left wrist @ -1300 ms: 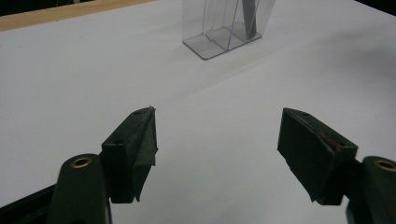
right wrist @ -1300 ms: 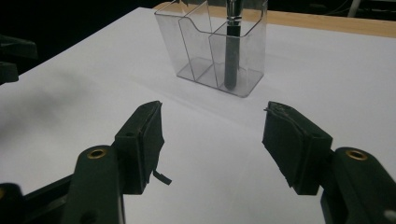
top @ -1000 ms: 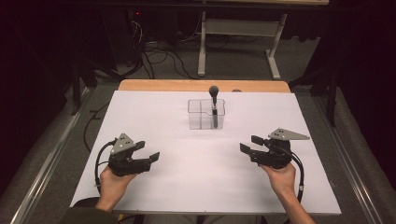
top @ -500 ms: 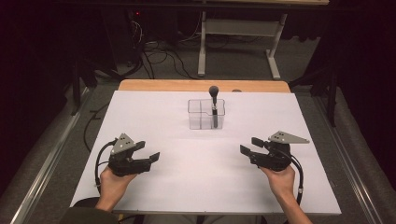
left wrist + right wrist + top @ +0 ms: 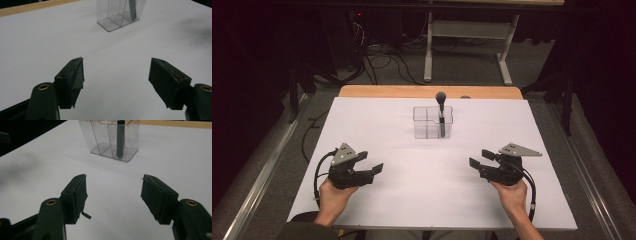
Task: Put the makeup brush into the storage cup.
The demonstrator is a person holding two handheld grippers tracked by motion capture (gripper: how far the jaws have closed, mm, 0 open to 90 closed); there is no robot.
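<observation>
A clear plastic holder (image 5: 432, 122) with partitions stands at the far middle of the white table (image 5: 422, 195). A dark brush-like tool (image 5: 441, 107) with a rounded head stands upright in its right compartment. My left gripper (image 5: 371, 163) rests near the front left, jaws apart, nothing between them. My right gripper (image 5: 479, 158) rests near the front right, jaws apart and empty. The holder (image 5: 121, 12) lies ahead of the left gripper (image 5: 116, 72). From the right gripper (image 5: 113, 187) I see the holder (image 5: 110, 137) and the tool's dark handle (image 5: 120, 138) inside it.
A wooden strip (image 5: 427, 91) runs along the table's far edge. Beyond it are desk legs (image 5: 428, 45) and cables (image 5: 382, 60) on the floor. Metal rails (image 5: 267, 165) flank the table. A cable (image 5: 318, 175) trails from the left gripper.
The right gripper has shifted slightly; its grey plate sits a little lower. The left gripper and the holder have not moved.
</observation>
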